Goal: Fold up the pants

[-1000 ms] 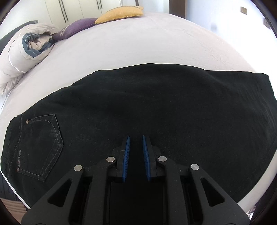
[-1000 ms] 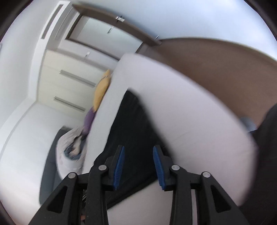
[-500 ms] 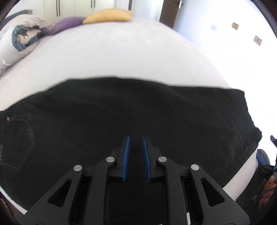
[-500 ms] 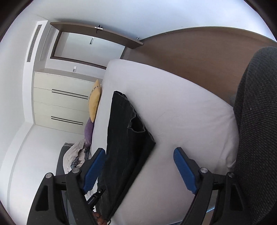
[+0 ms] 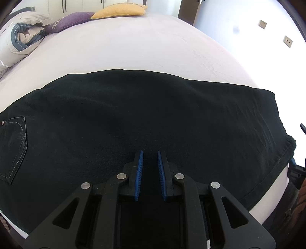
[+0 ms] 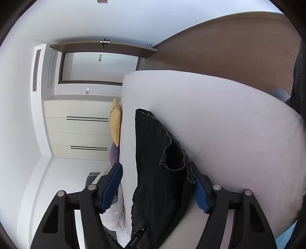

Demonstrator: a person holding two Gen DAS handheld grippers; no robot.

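Observation:
Black pants lie flat across the white bed, back pocket at the left and leg hems at the right. Just above the middle of the fabric hovers my left gripper, shut to a thin slit with nothing between its blue pads. In the right wrist view, which is rolled sideways, the hem end of the pants sits between the jaws of my right gripper. These jaws are closing. The right pad is at the hem's edge; the left pad stands clear of the cloth.
A yellow pillow, a purple pillow and a bundled duvet lie at the bed's far side. Cream wardrobe doors stand behind. Wooden floor and a person's dark clothing are beside the bed's near corner.
My right gripper rolled and came in to the hem, its jaws spreading wide and then narrowing around the fabric. The left gripper's view swung toward the leg end; its jaws stayed shut.

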